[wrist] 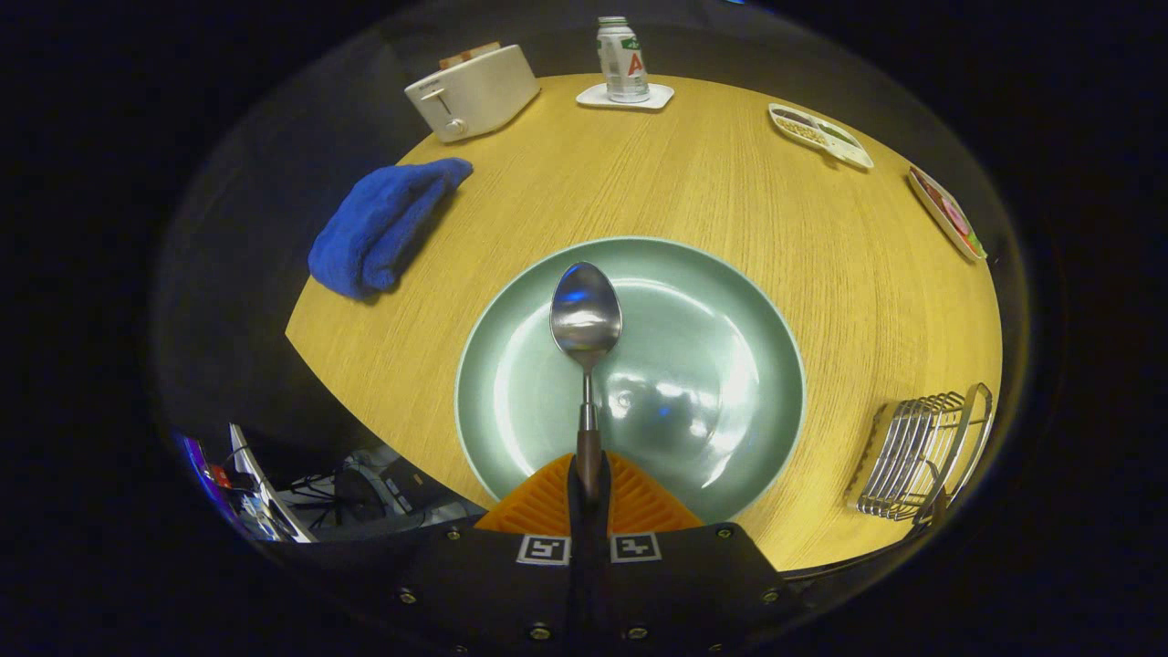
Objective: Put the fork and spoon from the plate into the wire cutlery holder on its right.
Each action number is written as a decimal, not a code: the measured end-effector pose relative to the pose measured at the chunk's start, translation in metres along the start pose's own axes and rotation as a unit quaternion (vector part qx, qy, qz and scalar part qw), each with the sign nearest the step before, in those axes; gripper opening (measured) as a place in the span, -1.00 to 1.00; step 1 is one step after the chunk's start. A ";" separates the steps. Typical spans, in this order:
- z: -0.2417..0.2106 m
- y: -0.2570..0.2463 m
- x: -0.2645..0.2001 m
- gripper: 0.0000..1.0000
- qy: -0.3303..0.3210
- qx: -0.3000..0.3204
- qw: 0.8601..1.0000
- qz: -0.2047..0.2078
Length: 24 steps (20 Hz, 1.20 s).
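Gripper [589, 497] fingers closed on handle of spoon [586, 315], bowl up over green plate [730, 301]; wire cutlery holder [922, 453] to the right

Round wooden table [693, 182] under bright light; dark floor with tangled cables [319, 497] beside it.

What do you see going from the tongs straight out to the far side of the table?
Tongs shut on the spoon's handle → spoon bowl over the plate → bare table → bottle on its coaster.
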<state>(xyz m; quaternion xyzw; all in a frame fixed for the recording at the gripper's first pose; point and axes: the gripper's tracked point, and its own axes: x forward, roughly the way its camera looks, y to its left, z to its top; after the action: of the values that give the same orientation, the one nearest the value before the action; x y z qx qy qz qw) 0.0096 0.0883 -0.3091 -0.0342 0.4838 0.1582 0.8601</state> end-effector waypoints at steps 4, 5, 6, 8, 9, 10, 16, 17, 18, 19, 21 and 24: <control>0.010 -0.016 -0.022 -0.96 -0.019 0.047 0.999 -0.006; 0.011 -0.021 -0.029 -0.96 -0.024 0.062 0.998 -0.007; 0.014 -0.028 -0.037 -0.97 -0.030 0.077 0.997 -0.009; 0.017 -0.041 -0.051 -0.97 -0.044 0.107 0.993 -0.015; 0.019 -0.049 -0.057 -0.96 -0.050 0.120 0.991 -0.019; 0.020 -0.059 -0.065 -0.97 -0.058 0.134 0.989 -0.026; 0.008 -0.108 -0.111 -0.97 -0.083 0.209 0.973 -0.059; 0.003 -0.114 -0.118 -0.96 -0.084 0.221 0.970 -0.063; -0.002 -0.120 -0.124 -0.97 -0.083 0.235 0.966 -0.069; -0.006 -0.125 -0.128 -0.96 -0.082 0.246 0.963 -0.073; -0.018 -0.136 -0.137 -0.96 -0.071 0.272 0.956 -0.085; -0.035 -0.150 -0.142 -0.96 -0.058 0.290 0.950 -0.098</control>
<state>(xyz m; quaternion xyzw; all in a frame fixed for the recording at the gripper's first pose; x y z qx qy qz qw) -0.0415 -0.0949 -0.2222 0.1787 0.4528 -0.0721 0.8706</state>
